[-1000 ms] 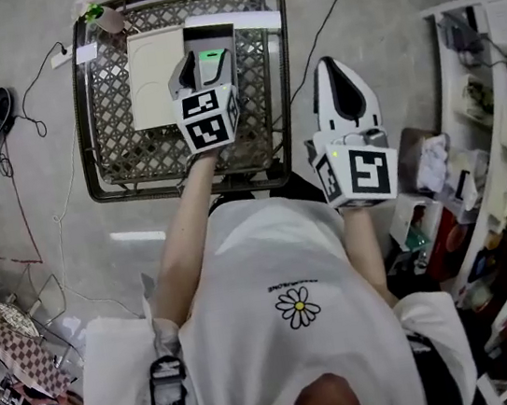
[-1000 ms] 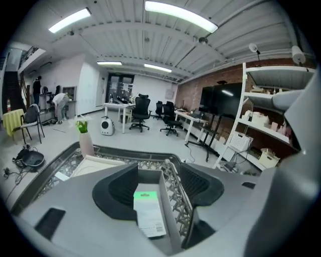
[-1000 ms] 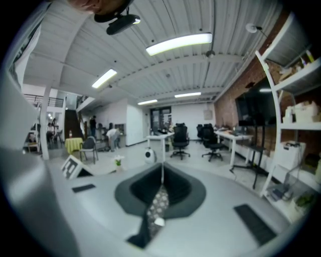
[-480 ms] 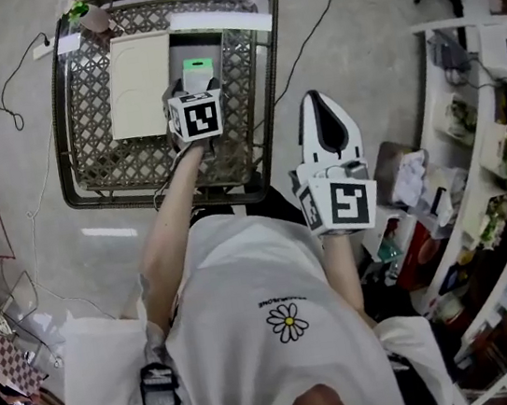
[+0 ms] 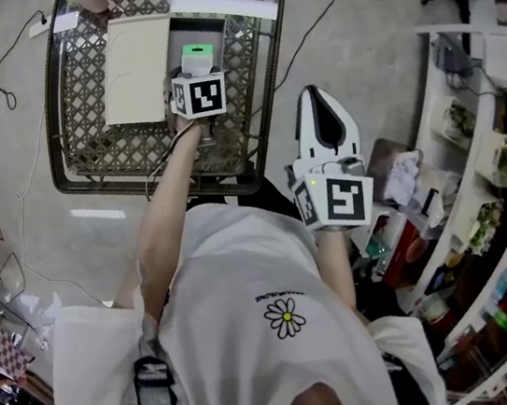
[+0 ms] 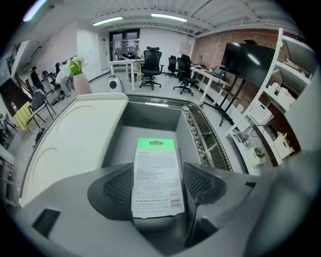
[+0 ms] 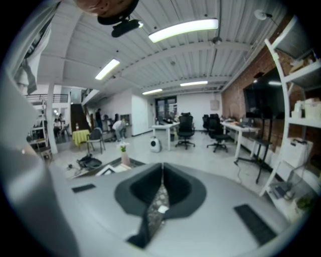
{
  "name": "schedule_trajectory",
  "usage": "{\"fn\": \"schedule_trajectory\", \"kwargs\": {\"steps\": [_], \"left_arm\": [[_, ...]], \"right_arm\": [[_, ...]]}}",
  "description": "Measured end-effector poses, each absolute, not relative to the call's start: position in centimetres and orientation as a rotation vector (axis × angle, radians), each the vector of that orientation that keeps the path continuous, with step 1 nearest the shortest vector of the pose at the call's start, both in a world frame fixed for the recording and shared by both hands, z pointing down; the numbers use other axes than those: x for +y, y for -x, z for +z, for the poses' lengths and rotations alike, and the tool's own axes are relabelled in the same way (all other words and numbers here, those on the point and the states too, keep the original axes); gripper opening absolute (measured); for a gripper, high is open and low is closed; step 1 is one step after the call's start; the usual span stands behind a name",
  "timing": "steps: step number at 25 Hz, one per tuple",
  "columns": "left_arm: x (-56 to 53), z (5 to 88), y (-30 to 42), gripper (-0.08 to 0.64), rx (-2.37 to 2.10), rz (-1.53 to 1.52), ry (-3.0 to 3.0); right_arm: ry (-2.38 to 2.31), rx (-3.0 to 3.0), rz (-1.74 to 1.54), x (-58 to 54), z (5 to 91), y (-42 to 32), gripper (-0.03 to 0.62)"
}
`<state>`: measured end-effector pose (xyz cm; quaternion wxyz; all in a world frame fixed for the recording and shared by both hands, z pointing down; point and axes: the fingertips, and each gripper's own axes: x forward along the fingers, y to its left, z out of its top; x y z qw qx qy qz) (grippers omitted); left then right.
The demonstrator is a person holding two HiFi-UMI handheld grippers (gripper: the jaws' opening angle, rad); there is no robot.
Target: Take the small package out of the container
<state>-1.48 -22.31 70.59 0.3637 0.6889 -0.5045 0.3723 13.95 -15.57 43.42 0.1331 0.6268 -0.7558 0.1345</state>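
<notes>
Left gripper (image 6: pixel 159 184) down in the grey container (image 6: pixel 150 118), jaws just been opening wide, small package (image 6: pixel 155 168) between them, unclamped. Right gripper (image 7: pixel 160 197) jaws closed, outside the container.

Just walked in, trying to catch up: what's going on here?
A person works two handheld claws. The left claw reaches down into the grey container. Its jaws have just opened wide, with the small package lying between them, not yet gripped. The right claw is shut and empty, held off to the side.
</notes>
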Motion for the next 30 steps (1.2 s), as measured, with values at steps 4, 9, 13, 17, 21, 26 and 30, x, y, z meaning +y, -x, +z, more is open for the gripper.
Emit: {"fn": "schedule_trajectory", "kwargs": {"steps": [4,9,13,17,21,26,30], "left_arm": [[-22.4,70.7,1.4,0.322,-1.3,0.997,-1.759],[-22.4,71.4,1.7,0.325,-1.323,1.088,-1.726],[-22.2,72.3,1.8,0.325,-1.291,1.116,-1.668],[-22.4,73.0,1.9,0.325,-1.242,1.135,-1.588],[-22.4,72.9,1.8,0.325,-1.228,1.144,-1.576],[-22.4,72.8,1.6,0.325,-1.226,1.142,-1.582],[-22.4,72.9,1.7,0.325,-1.226,1.141,-1.582]], "right_arm": [[-1.782,-2.212,0.394,-15.6,43.7,-13.3,0.032],[-1.731,-2.234,0.421,-15.3,44.6,-12.4,0.032],[-1.715,-2.232,0.457,-14.9,45.5,-12.2,0.032],[-1.712,-2.234,0.467,-15.0,45.8,-12.0,0.032],[-1.704,-2.24,0.47,-15.0,45.9,-11.9,0.032],[-1.69,-2.248,0.478,-14.8,46.0,-11.5,0.032],[-1.683,-2.25,0.48,-14.6,46.1,-11.2,0.032]]}}
